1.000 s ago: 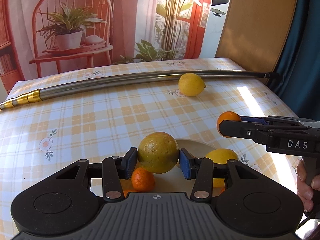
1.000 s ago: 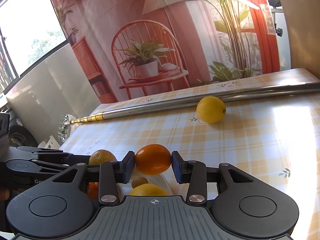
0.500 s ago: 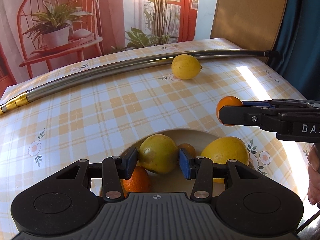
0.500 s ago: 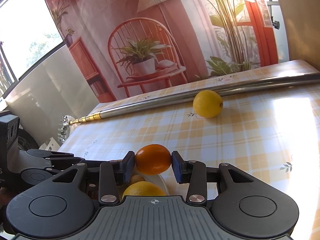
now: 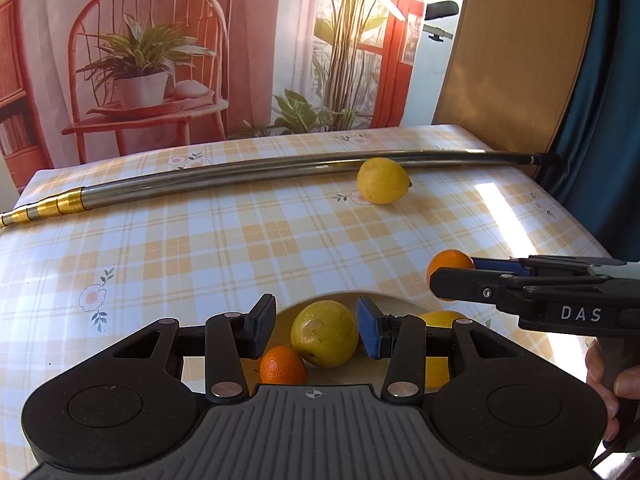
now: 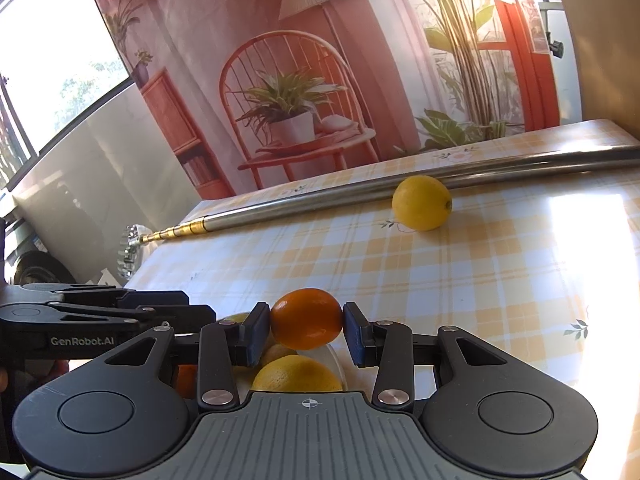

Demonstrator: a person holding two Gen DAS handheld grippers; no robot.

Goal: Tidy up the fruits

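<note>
L gripper (image 5: 316, 330) jaws apart, straddling the yellow-green citrus (image 5: 325, 333) resting in the plate (image 5: 396, 305), pads not touching it. R gripper (image 6: 306, 334) clamped on an orange (image 6: 306, 318), held above the plate's right side. Small mandarin (image 5: 282, 365) and a yellow fruit (image 6: 297, 376) also in plate. One lemon (image 5: 383, 181) sits far, against the metal pole (image 5: 240, 180). Imo: lift L straight up first, then lower R into a free gap near the rim and open slowly, else it'll roll.
</note>
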